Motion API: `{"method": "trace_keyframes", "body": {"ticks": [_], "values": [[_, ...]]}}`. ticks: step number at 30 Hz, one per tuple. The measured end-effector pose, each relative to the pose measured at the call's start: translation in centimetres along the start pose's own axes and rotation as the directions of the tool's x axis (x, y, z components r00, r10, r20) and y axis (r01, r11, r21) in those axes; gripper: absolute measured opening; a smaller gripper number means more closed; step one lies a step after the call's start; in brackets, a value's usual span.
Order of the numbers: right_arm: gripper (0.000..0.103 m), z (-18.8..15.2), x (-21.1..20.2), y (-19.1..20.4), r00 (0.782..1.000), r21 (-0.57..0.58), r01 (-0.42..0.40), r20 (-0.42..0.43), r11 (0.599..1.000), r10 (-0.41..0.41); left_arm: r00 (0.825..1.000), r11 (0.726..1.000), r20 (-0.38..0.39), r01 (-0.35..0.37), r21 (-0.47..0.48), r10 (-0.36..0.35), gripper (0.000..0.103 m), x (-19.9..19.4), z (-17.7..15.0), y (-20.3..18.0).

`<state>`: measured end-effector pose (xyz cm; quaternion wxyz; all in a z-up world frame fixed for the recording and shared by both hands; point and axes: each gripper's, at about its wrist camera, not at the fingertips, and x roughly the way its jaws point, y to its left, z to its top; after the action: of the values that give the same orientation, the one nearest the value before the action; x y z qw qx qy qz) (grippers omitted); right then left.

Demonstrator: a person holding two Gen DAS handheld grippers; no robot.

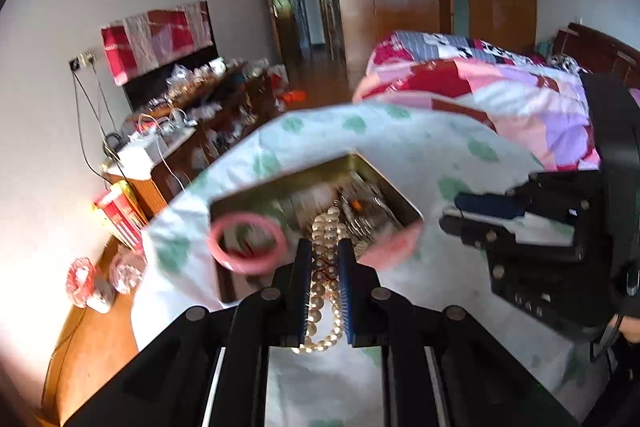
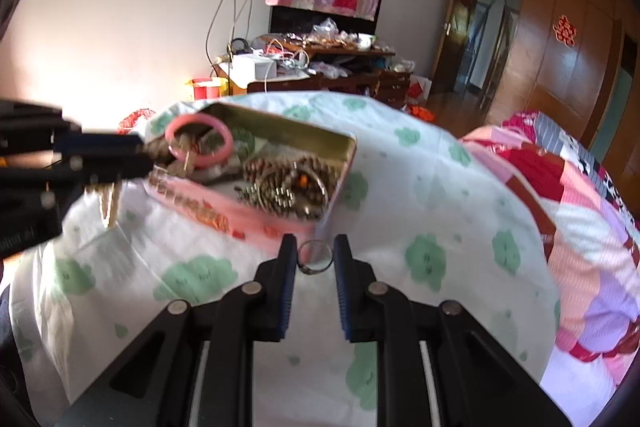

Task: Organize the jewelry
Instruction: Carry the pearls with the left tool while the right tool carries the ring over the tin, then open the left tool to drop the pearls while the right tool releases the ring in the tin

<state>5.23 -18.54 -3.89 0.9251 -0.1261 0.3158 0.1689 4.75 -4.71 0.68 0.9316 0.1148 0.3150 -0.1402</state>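
An open pink metal tin [image 1: 404, 203] [image 2: 344, 147] sits on a white sheet with green clouds and holds several pieces of jewelry. My left gripper [image 1: 325, 247] is shut on a pearl necklace [image 1: 326, 267], held at the tin's near edge; in the right wrist view it [image 2: 140, 155] reaches in from the left. A pink bangle [image 1: 248, 243] [image 2: 200, 139] leans on the tin's rim. My right gripper [image 2: 315, 243] has its jaws around a silver ring [image 2: 316, 257], just in front of the tin's corner.
The tin rests on a raised surface covered by the sheet [image 2: 440, 227]. A patchwork quilt [image 1: 520, 107] lies to the right. A cluttered wooden dresser [image 2: 320, 67] stands against the wall, with a doorway and wardrobe [image 2: 560, 47] beyond.
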Motion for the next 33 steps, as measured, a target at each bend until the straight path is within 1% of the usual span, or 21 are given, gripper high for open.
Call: {"method": "trace_keyframes", "body": {"ticks": [2, 6, 8, 12, 16, 17, 18, 19, 20, 21, 22, 23, 24, 25, 29, 31, 33], "values": [[0.02, 1.0, 0.1, 0.1, 1.0, -0.015, 0.0, 0.011, 1.0, 0.0, 0.999, 0.999, 0.017, -0.034, 0.0, 0.034, 0.012, 0.4, 0.8, 1.0], [0.02, 3.2, 1.1, 0.4, 1.0, -0.041, -0.003, 0.028, 0.999, 0.004, 0.996, 0.996, 0.01, -0.088, -0.025, 0.088, 0.012, 2.5, 2.0, 3.0], [0.02, 4.3, 2.1, 0.7, 1.0, -0.052, -0.005, 0.03, 0.999, 0.006, 0.995, 0.995, 0.001, -0.097, -0.036, 0.098, 0.012, 3.7, 2.3, 3.8], [0.02, 5.3, 4.1, 1.1, 1.0, -0.068, -0.008, 0.027, 0.998, 0.01, 0.992, 0.991, -0.025, -0.123, -0.049, 0.122, 0.013, 6.0, 2.4, 4.6], [0.02, 5.5, 6.5, 1.7, 1.0, -0.09, -0.016, 0.016, 0.996, 0.018, 0.991, 0.989, -0.066, -0.123, -0.078, 0.118, 0.013, 8.0, 1.8, 4.9], [0.02, 5.3, 7.1, 1.8, 1.0, -0.094, -0.026, 0.015, 0.995, 0.028, 0.991, 0.989, -0.08, -0.115, -0.091, 0.108, 0.017, 8.4, 1.8, 5.1], [0.024, 5.1, 7.3, 1.8, 0.999, -0.096, -0.03, 0.015, 0.995, 0.031, 0.991, 0.989, -0.087, -0.11, -0.099, 0.101, 0.021, 8.6, 1.7, 5.1], [0.035, 4.9, 7.7, 1.8, 1.0, -0.097, -0.029, 0.01, 0.995, 0.03, 0.99, 0.988, -0.088, -0.115, -0.099, 0.107, 0.034, 8.6, 1.5, 5.0], [0.038, 4.7, 7.9, 1.7, 0.999, -0.093, -0.035, 0.003, 0.995, 0.035, 0.989, 0.986, -0.081, -0.132, -0.097, 0.124, 0.049, 8.4, 1.3, 5.0], [0.038, 4.6, 7.8, 1.7, 0.999, -0.09, -0.035, 0.005, 0.995, 0.036, 0.989, 0.986, -0.069, -0.136, -0.097, 0.129, 0.056, 8.1, 1.3, 4.9], [0.04, 4.5, 7.5, 1.6, 0.999, -0.086, -0.029, 0.012, 0.996, 0.03, 0.989, 0.985, -0.053, -0.14, -0.097, 0.135, 0.067, 7.6, 1.2, 4.9], [0.043, 4.4, 7.2, 1.5, 1.0, -0.081, -0.024, 0.016, 0.996, 0.026, 0.988, 0.984, -0.044, -0.151, -0.097, 0.147, 0.072, 7.2, 1.1, 4.9], [0.05, 4.3, 6.8, 1.4, 1.0, -0.073, -0.023, 0.019, 0.997, 0.024, 0.987, 0.983, -0.037, -0.158, -0.097, 0.155, 0.072, 6.8, 1.1, 4.9], [0.052, 4.2, 6.4, 1.2, 1.0, -0.067, -0.021, 0.021, 0.998, 0.023, 0.988, 0.983, -0.032, -0.156, -0.099, 0.153, 0.072, 6.3, 1.0, 4.9], [0.053, 4.0, 4.7, 0.8, 0.999, -0.045, 0.019, 0.036, 0.999, -0.017, 0.986, 0.978, -0.013, -0.164, -0.127, 0.163, 0.072, 4.6, 0.8, 5.5], [0.056, 3.8, 3.8, 0.3, 0.998, -0.023, 0.041, 0.045, 0.999, -0.04, 0.987, 0.977, -0.006, -0.158, -0.143, 0.159, 0.072, 4.0, 0.6, 5.8], [0.056, 3.8, 3.3, 0.0, 0.998, -0.006, 0.048, 0.048, 0.999, -0.048, 0.987, 0.976, 0.001, -0.161, -0.144, 0.163, 0.072, 3.3, 0.5, 5.9]]}}
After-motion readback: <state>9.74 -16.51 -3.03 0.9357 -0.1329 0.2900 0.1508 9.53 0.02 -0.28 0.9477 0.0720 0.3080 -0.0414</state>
